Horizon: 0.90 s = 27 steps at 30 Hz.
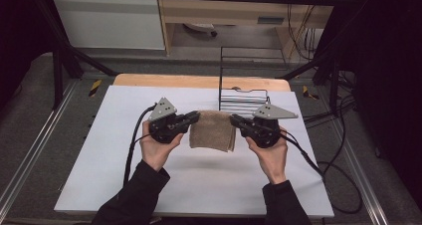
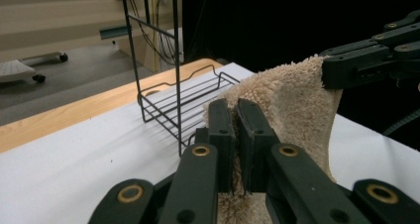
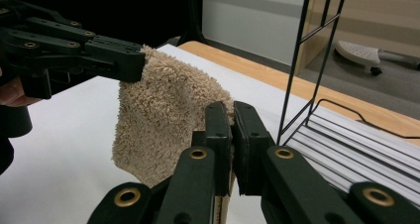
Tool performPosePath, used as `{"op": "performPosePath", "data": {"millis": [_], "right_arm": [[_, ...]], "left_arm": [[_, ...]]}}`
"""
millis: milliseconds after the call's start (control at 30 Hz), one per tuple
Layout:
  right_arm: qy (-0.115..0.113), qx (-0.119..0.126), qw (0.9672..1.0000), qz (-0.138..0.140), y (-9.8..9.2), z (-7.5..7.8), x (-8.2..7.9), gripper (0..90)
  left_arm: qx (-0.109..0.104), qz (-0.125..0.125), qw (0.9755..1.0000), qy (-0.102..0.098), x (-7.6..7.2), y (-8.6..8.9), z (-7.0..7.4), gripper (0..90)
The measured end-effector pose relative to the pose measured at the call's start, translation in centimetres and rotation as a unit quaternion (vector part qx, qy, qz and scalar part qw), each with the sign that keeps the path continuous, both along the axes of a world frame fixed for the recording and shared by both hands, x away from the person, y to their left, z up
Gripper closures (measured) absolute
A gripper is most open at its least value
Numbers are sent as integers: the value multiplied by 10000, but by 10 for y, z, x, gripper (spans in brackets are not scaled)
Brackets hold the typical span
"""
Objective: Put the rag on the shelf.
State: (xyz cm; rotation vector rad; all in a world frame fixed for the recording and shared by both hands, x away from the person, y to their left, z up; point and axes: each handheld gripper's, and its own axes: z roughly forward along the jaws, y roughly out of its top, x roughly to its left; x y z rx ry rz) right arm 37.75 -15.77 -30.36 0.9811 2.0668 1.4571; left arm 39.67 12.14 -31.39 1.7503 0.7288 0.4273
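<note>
Both the left gripper (image 1: pixel 188 119) and right gripper (image 1: pixel 238 121) have their fingers (image 2: pixel 221 130) clamped on the beige towel (image 1: pixel 213 130), stretched between them above the tabletop (image 1: pixel 99 150). It looks mid-fold or mid-carry; next probably calls for moving both hands together, perhaps toward the wire rack (image 1: pixel 244 98) beyond the fingers.

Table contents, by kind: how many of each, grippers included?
Grippers: 2, left and right, each shut on a top corner of the towel
Beige towel: 1, held off the table
Black wire rack: 1
Total: 4

Beige terry cloth (image 1: pixel 213 130), hanging between 2 clamped corners above table.
</note>
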Motion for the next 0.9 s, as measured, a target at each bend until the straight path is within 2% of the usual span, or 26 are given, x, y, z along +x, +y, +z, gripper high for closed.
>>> {"op": "performPosePath", "data": {"millis": [500,900], "right_arm": [[-327,103,9989,-314,-17,18,4,861],[-552,161,9969,-535,-34,36,7,861]], "left_arm": [[-141,-25,9994,-309,12,-22,21,855],[-253,-54,9986,-465,23,-42,39,855]]}}
